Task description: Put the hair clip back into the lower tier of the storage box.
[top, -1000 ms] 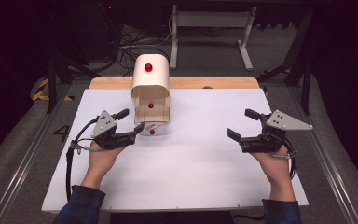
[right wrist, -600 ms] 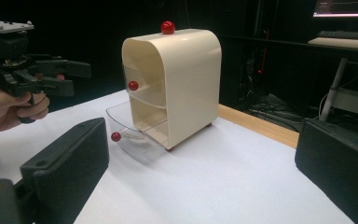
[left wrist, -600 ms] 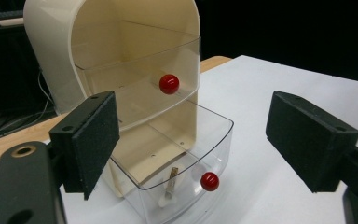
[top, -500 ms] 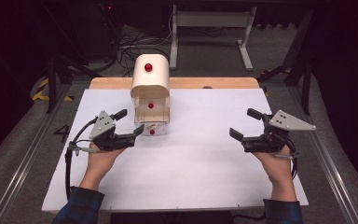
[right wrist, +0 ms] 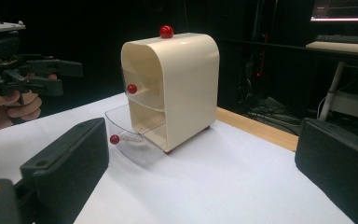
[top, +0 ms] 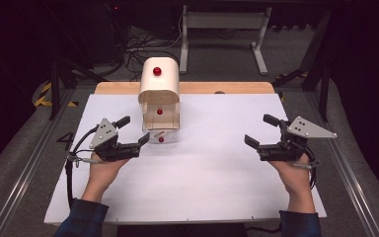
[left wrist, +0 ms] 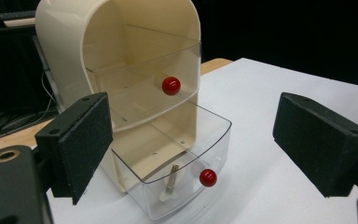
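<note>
A white table [top: 217,187] fills most of the high view, with a strip of wooden board [top: 227,88] along its far edge. At the far left of centre stands a cream drawer cabinet [top: 159,86] with a red knob on top. Its upper clear drawer [left wrist: 140,88] sits closed, while the lower clear drawer [left wrist: 186,158] is pulled out toward the near side, its red knob [left wrist: 208,177] facing forward.

The left gripper [top: 131,136] hovers just beside that open drawer, jaws spread wide and holding nothing. The right gripper [top: 259,132] is well apart on the right, also released and empty.

Something small and pale lies inside the lower drawer, possibly a clip; the clear plastic makes it hard to tell.

The cabinet looks light, so a sideways push on the drawer could slide or tip it, since nothing braces it.
</note>
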Demonstrator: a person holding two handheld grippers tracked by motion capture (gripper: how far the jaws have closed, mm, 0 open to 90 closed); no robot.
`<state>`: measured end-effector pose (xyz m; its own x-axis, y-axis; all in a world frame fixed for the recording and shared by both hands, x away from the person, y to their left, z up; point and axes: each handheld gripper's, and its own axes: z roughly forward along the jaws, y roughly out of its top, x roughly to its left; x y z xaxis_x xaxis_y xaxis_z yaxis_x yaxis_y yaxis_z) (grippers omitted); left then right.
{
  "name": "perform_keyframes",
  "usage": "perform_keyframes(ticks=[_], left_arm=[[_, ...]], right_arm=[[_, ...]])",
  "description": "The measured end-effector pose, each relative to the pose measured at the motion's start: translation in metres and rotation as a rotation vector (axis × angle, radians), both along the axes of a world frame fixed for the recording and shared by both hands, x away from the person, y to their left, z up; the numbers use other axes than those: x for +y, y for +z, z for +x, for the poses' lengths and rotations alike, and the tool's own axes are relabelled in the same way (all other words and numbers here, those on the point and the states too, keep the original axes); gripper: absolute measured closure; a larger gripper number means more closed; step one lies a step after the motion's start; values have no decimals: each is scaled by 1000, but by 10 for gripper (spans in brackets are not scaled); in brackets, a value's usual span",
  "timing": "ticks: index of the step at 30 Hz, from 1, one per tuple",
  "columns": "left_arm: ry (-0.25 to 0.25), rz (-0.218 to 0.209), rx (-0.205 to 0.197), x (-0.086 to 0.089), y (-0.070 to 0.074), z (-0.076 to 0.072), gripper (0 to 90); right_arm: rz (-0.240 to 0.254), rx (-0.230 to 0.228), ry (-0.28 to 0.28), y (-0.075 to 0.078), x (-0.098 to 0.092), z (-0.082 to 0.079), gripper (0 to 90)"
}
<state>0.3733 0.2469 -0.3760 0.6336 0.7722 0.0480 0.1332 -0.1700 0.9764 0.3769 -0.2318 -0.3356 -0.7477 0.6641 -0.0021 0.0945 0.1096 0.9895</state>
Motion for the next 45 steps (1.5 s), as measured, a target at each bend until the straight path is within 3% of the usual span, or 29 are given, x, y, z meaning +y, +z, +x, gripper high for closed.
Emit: perform_keyframes(ticks=[27,45], left_arm=[[-42,-33,-2,4,11,-14,37],[-124,-79,-13,11,18,-27,6]], right_arm=[[-9,0,2,-2,7,2,29],[-18,7,0,-4,8,3,27]])
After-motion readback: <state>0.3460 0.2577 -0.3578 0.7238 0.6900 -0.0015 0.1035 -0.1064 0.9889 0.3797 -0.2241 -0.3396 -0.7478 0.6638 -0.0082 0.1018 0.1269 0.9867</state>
